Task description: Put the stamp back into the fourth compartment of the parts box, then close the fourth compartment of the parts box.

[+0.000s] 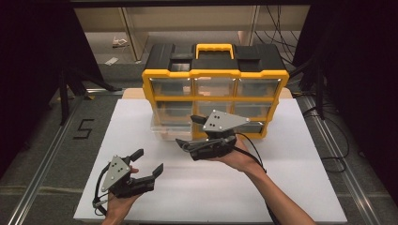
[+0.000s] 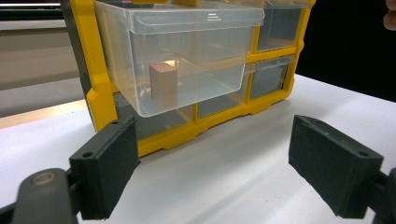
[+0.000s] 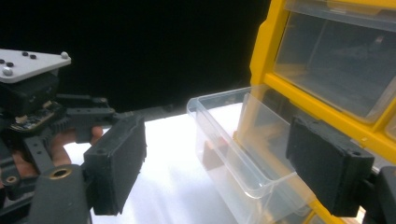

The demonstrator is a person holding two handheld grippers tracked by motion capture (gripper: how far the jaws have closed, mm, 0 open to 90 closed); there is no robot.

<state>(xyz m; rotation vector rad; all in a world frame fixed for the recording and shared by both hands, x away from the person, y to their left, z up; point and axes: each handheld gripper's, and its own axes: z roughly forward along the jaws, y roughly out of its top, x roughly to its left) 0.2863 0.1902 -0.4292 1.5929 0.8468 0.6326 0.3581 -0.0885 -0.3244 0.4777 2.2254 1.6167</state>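
A yellow and black organizer cabinet [image 1: 215, 75] with clear drawers stands at the back of the white table [image 1: 300, 187]. One clear drawer [image 1: 165, 130] in its left column is pulled out. It holds a small wooden block [image 2: 164, 84], which is dim through the drawer wall [image 3: 215, 157] in the right gripper view. My right gripper [image 1: 188, 132] hovers just right of the drawer's front, open, its pads [image 3: 116, 163] touching nothing. The drawer [image 3: 233, 144] lies just beyond them. My left gripper [image 1: 148, 162] rests near the front left of the table, open and empty, facing the drawer [image 2: 187, 56].
Bare white table surface lies in front of the cabinet and to the right of both hands. Metal rails run along both sides of the table, and cables trail on the floor at the right. The other gripper [image 3: 32, 102] shows at the left of the right gripper view.
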